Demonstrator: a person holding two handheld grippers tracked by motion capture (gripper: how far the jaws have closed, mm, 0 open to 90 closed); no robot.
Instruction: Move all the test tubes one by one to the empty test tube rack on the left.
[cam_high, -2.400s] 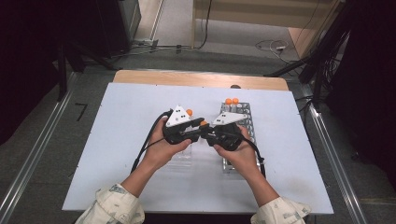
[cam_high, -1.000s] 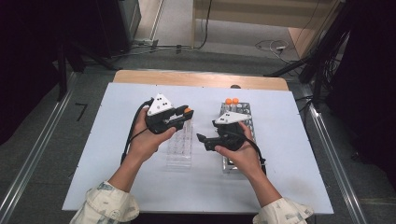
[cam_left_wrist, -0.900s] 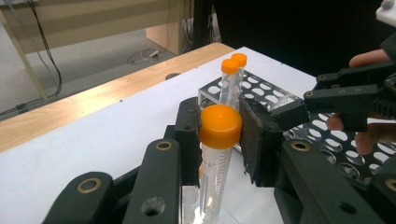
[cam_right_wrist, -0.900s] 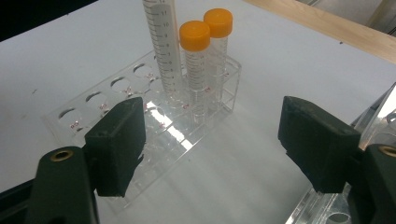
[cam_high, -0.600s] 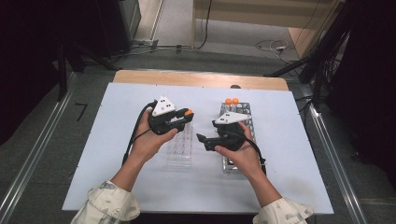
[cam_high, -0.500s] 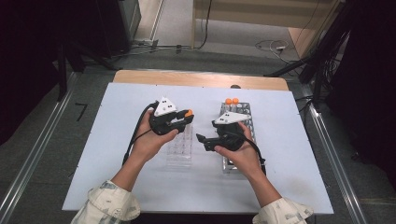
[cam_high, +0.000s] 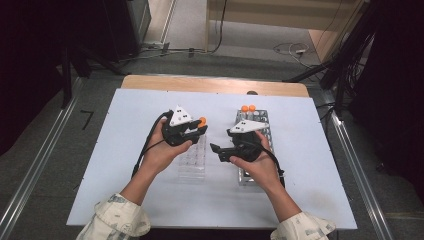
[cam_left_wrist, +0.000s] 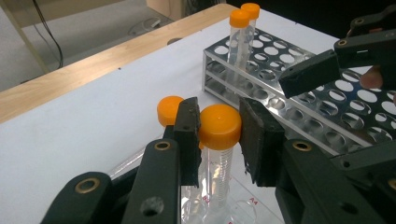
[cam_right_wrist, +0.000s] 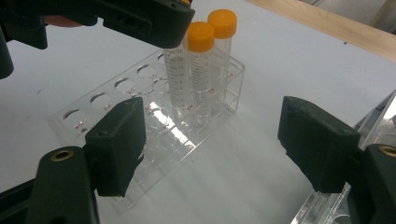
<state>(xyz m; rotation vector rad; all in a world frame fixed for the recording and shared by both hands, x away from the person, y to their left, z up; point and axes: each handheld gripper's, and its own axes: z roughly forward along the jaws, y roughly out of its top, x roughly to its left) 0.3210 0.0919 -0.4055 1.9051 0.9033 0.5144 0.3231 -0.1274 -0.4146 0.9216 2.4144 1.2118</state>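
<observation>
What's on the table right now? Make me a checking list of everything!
Surface: white table top, bare around the racks.
Job's things: clear plastic rack with two orange-capped tubes standing in it and a third tube gripped over it; metal rack with two capped tubes at its far end.
Clutter: nothing seen.
Grippers: left gripper shut on the third tube's orange cap; right gripper open, holding nothing, beside the metal rack.
Cables: black cable trailing from the left gripper; loose wires on the floor.
Surroundings: wooden table edge, grey floor, dark equipment at the sides.
</observation>
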